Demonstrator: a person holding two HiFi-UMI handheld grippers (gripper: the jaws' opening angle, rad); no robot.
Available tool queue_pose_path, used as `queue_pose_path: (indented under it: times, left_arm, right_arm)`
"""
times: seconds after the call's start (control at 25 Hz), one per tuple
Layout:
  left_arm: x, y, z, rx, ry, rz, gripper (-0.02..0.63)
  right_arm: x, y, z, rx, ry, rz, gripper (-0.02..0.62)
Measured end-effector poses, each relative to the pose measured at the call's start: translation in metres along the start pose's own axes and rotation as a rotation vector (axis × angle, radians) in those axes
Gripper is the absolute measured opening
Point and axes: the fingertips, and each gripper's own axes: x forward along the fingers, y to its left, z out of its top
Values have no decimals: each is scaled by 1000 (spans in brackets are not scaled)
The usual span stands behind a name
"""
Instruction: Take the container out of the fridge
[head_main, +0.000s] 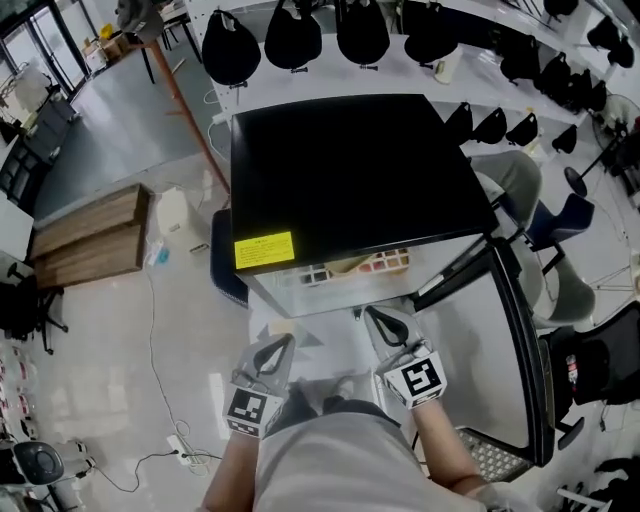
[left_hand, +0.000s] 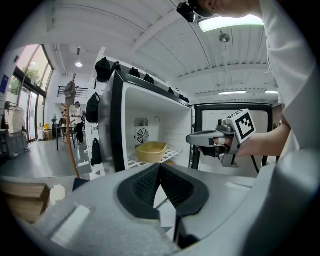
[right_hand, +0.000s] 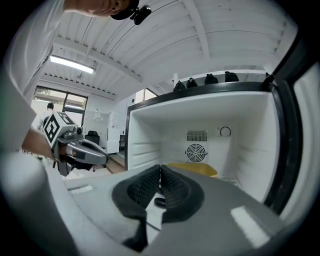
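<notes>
Well, only just starting; can see the fridge (head_main: 350, 170) in the middle of the head view with its door (head_main: 515, 340) already swung out to the lower right, so nothing left to do there. Looking inside in the left gripper view, can spot the yellow container (left_hand: 151, 150) sitting on the white wire shelf (left_hand: 172, 151), near the middle of the frame, in front of the little round fan (left_hand: 142, 135) on the back wall; shows up too in the right gripper view, just below the middle and a bit to the right, low and wide and open on top; not touched by anything so far.

Down at the bottom of the head view, both tongs held out just in front of the open fridge, side by side and apart from each other; left gripper (head_main: 287, 340) pinched tight together with nothing in it; right gripper (head_main: 368, 313) pinched tight together too, also with nothing in it; both well short of the container.

Left to do, as a guess: spread one pair of tongs wide, reach in over the shelf, pinch the rim of the container, lift a little and pull it out past the door; probably light and easy to tip, so better to keep it flat; cannot tell from here if anything lies inside it.
</notes>
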Motion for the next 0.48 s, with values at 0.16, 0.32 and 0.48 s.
queue_pose_path:
  times: [0.16, 0.32, 0.48]
  left_arm:
    - [-13, 23, 1, -14, -19, 49, 9]
    - [-25, 44, -6, -31, -18, 85, 9]
    - [-37, 65, -11, -43, -18, 119, 9]
  right_arm:
    - [26, 5, 4, -47, 22, 24, 3]
    - [55, 8, 2, -95, 69, 36, 5]
    - [81, 6, -10, -136, 131, 39, 34]
